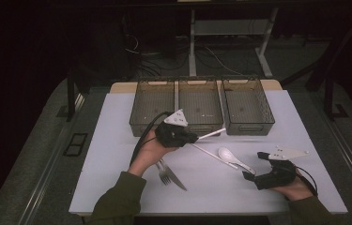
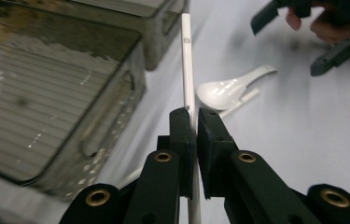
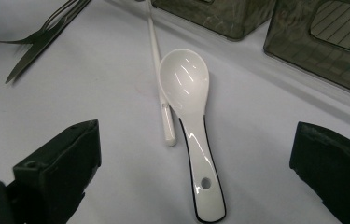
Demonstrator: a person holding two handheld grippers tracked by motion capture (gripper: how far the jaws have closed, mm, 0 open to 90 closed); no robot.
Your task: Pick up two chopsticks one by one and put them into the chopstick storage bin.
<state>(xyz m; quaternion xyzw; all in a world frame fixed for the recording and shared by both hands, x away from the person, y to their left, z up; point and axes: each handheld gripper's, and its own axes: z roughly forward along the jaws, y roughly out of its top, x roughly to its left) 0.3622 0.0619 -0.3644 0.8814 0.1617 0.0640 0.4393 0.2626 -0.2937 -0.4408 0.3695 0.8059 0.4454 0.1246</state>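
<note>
A white chopstick (image 2: pixel 187 60) is being pinched in the left claw (image 2: pixel 195 119), running up the centre of the left gripper view toward the grey bins (image 1: pixel 201 106). A second white chopstick (image 3: pixel 157 70) is lying flat on the desk (image 1: pixel 117 140) at mid-frame, touching the bowl of a white ceramic spoon (image 3: pixel 189 112), which is resting bowl-up with its handle pointing toward the bottom edge in the right gripper view.

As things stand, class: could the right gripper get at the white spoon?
Probably yes. The right gripper is open, the white spoon lies on the table straight ahead between its jaws, and only a white chopstick lies alongside.
</note>
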